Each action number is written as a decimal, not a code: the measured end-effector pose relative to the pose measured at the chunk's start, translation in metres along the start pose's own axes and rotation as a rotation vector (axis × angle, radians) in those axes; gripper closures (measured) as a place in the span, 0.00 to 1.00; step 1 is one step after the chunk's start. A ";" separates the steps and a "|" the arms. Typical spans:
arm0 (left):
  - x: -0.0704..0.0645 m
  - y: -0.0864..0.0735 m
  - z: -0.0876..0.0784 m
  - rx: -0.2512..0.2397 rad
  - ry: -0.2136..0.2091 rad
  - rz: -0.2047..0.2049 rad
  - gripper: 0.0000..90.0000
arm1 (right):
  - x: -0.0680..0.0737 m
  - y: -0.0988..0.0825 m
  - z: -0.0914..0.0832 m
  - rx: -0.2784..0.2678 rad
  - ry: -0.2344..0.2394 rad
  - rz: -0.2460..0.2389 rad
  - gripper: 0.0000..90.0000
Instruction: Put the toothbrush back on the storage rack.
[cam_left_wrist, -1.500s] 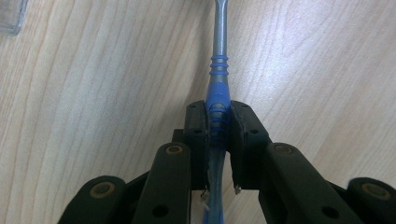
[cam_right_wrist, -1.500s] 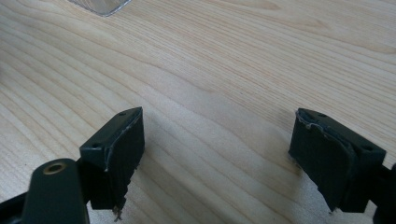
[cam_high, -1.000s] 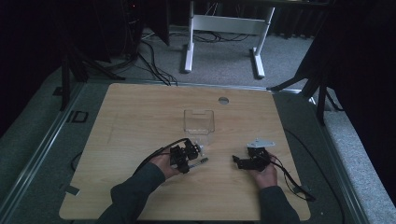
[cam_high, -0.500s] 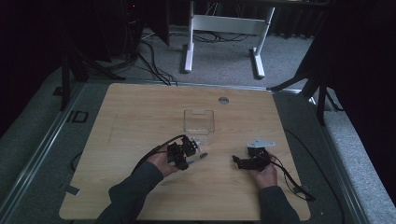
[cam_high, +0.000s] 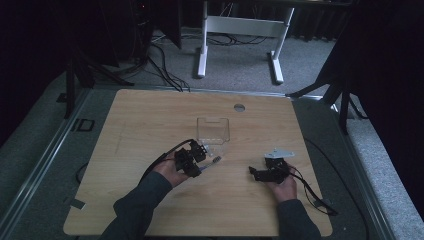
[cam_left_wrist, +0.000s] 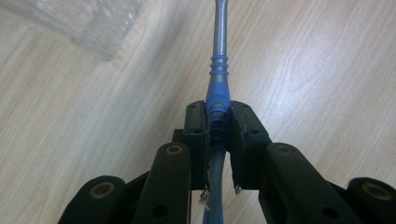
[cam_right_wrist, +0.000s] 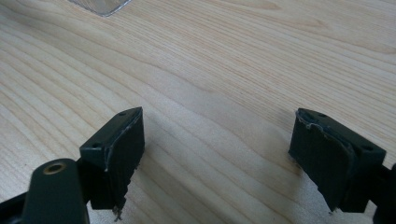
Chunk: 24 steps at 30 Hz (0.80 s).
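Left gripper (cam_left_wrist: 218, 135): its 2 jaws are clamped on a grey-and-blue tool (cam_left_wrist: 218, 88), held just above the desk (cam_high: 150, 120). Right gripper (cam_right_wrist: 217, 154): jaws spread wide, nothing between them. Beyond both stands a clear plastic container (cam_high: 213, 129).

Legible text, labels, brands, numbers, signs: none; bench (cam_high: 150, 120) surface bare wood grain, unmarked; clear container (cam_high: 213, 130) at bench centre without readable print; blue-and-grey tool (cam_left_wrist: 218, 79) without visible lettering; black fingers (cam_right_wrist: 114, 154) plain, no markings.
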<state>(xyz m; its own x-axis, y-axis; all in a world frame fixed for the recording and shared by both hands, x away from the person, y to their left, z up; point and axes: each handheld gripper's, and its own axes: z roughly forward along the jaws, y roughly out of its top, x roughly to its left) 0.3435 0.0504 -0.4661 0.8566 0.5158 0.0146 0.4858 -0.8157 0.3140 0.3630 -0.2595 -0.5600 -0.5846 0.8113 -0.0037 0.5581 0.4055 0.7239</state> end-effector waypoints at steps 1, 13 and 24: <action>0.000 0.000 -0.001 -0.006 0.004 -0.004 0.87 | 0.000 0.000 0.000 0.000 0.000 0.000 0.19; 0.006 -0.004 -0.010 -0.064 0.004 -0.045 0.87 | 0.000 0.000 0.000 0.000 0.000 0.002 0.19; 0.011 -0.007 -0.020 -0.146 0.032 -0.081 0.87 | 0.000 0.000 0.000 0.000 0.000 0.001 0.19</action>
<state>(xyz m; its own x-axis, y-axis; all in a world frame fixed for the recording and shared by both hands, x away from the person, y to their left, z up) 0.3457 0.0669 -0.4491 0.8087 0.5881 0.0134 0.5204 -0.7258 0.4499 0.3630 -0.2594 -0.5600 -0.5839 0.8118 -0.0027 0.5588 0.4043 0.7240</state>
